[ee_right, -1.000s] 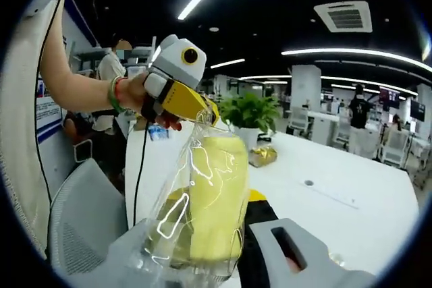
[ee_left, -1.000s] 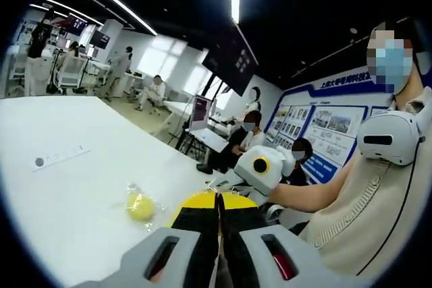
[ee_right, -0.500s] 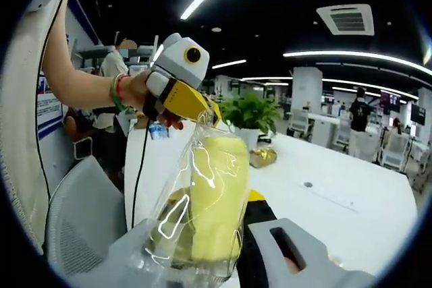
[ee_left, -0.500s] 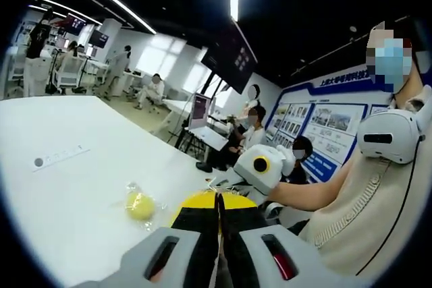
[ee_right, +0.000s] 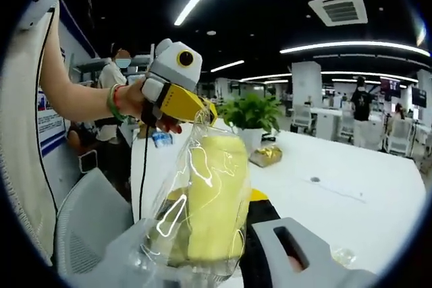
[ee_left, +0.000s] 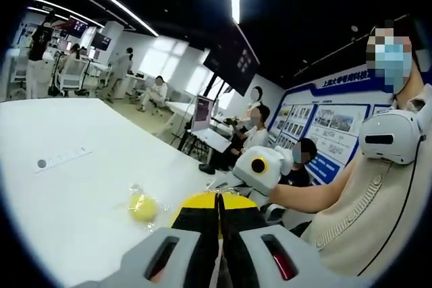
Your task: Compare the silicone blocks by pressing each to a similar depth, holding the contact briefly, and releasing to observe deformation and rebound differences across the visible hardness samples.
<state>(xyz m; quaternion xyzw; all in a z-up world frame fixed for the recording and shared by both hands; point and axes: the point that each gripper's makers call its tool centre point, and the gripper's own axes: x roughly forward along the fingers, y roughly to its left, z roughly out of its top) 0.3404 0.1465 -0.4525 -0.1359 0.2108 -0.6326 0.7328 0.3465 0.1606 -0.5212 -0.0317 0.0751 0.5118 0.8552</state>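
While the right gripper (ee_right: 223, 261) clamps the bagged yellow block (ee_right: 214, 197), the left gripper (ee_right: 202, 109) pinches the bag's top.

A: Where's the bagged silicone block (ee_right: 212, 197)?
B: Centre of the right gripper view, between the right gripper's (ee_right: 223, 261) jaws; the left gripper (ee_right: 177, 96) sits above it, upper left, at the bag's top.
A: And the table (ee_left: 74, 187)?
B: Left in the left gripper view; a small wrapped ball (ee_left: 143, 207) lies on it, lower centre-left, before the left gripper's jaws.

text: none legible | blue wall board (ee_left: 337, 109): characters too blurred to read
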